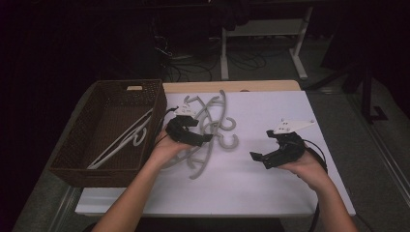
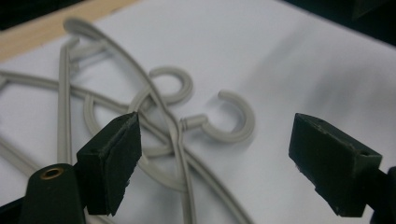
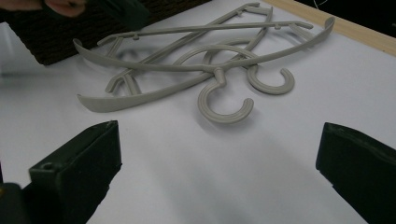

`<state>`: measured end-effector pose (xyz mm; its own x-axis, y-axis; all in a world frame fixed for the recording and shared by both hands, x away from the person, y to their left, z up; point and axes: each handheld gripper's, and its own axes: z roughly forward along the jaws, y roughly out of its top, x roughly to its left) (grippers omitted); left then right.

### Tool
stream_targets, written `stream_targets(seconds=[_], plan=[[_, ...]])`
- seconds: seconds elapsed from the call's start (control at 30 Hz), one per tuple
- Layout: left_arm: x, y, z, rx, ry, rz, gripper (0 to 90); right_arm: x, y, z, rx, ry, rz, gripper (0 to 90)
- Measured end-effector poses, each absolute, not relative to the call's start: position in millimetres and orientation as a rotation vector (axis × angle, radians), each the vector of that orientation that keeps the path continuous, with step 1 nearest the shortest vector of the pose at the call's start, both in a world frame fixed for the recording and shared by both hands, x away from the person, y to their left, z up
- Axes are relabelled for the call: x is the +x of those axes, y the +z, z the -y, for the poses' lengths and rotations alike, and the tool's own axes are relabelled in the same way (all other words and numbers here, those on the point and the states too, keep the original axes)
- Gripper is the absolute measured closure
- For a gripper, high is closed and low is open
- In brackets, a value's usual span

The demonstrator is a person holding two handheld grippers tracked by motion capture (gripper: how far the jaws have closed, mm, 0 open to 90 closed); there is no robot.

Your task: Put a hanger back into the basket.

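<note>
The left tongs (image 1: 205, 138) gape empty directly over the grey hangers (image 1: 212, 126), beside the basket (image 1: 77, 169). The right tongs (image 1: 258, 158), also open and empty, sit farther from the hangers.

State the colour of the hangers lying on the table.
Light grey; the hangers show best in the right gripper view, against the white table.

You see grey hangers (image 1: 212, 126) that look like smooth, matt plastic. The table (image 1: 270, 188) has a white top that looks flat, smooth and not shiny, with a strip of pale wood (image 1: 232, 86) along its far edge. At its left edge sits a brown basket (image 1: 104, 171), woven and rough. The gripper pads (image 2: 122, 161) look like dull black rubber.
</note>
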<state>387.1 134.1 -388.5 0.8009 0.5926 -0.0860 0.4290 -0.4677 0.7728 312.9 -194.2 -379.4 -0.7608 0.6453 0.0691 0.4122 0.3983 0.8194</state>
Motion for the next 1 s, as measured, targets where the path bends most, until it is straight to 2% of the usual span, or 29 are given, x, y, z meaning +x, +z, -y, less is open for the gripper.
stream_targets(seconds=[0.27,0.43,0.73,1.0], plan=[[392,-416,-133,2.218,0.261,-0.796,28.7,312,-380,195,0.933,1.29,-2.399,0.0],[394,-428,-131,2.278,0.271,-0.8,41.6,312,-380,195,0.933,1.294,-2.398,0.0],[396,-445,-131,2.374,0.266,-0.826,56.9,312,-381,195,0.941,1.293,-2.4,0.0],[395,-444,-128,2.398,0.255,-0.824,78.7,312,-381,197,0.94,1.296,-2.396,0.0]])
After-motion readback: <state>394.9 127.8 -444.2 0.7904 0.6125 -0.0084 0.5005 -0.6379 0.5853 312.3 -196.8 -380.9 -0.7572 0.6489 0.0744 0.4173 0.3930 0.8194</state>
